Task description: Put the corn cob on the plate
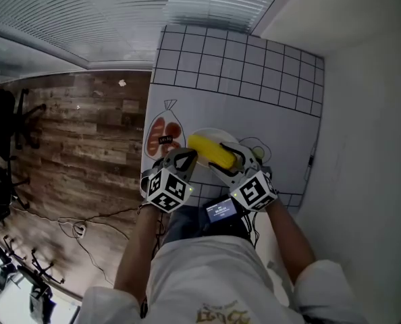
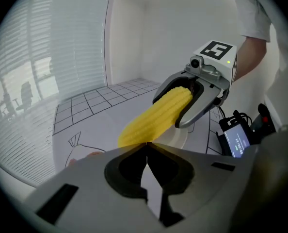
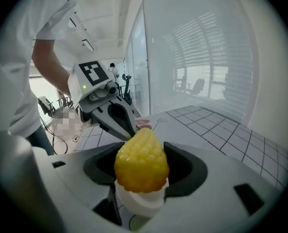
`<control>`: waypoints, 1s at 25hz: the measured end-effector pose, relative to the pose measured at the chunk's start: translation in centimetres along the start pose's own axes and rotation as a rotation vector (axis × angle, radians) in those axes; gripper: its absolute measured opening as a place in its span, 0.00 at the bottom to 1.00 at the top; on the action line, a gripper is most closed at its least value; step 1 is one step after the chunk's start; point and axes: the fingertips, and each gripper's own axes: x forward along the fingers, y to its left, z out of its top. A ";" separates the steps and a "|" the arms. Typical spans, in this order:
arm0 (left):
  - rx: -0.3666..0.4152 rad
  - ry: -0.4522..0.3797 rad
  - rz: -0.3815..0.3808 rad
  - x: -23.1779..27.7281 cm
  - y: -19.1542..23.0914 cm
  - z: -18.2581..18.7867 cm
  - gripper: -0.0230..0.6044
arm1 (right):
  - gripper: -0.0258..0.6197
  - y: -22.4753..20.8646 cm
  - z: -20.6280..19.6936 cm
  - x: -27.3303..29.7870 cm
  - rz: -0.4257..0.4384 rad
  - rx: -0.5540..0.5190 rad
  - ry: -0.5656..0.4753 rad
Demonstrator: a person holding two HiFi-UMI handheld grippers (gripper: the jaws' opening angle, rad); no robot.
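The yellow corn cob [image 1: 210,150] is held in the air over the white plate [image 1: 221,136], with my right gripper [image 1: 222,156] shut on its thick end. In the right gripper view the cob [image 3: 141,161] fills the gap between the jaws, and the plate [image 3: 139,204] shows just below it. In the left gripper view the cob [image 2: 156,115] points towards the camera, with the plate [image 2: 177,137] behind it. My left gripper [image 2: 146,143] is shut on nothing, its tips close by the cob's free end. In the head view the left gripper [image 1: 185,158] is left of the cob.
The plate lies on a white mat [image 1: 241,73] printed with a grid and a sausage drawing [image 1: 165,135]. A small device with a lit screen [image 1: 221,211] sits at the near edge. A wooden floor [image 1: 86,133] lies to the left and a white wall [image 1: 369,127] to the right.
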 end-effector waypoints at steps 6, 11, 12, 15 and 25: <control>-0.011 0.012 -0.005 0.3 0.0 0.0 0.05 | 0.44 -0.3 -1.3 0.4 0.035 -0.007 0.006; -0.007 0.020 -0.013 0.6 -0.3 0.2 0.05 | 0.44 -0.6 -2.7 0.6 0.041 -0.034 0.060; -0.007 0.020 -0.013 0.6 -0.4 0.2 0.05 | 0.44 -0.6 -3.0 0.7 0.038 -0.049 0.071; -0.008 0.021 -0.013 0.6 -0.5 0.2 0.05 | 0.44 -0.7 -4.0 0.8 0.029 -0.093 0.125; -0.039 0.025 -0.024 0.5 -0.7 0.0 0.05 | 0.44 -1.0 -5.4 1.6 0.001 -0.175 0.319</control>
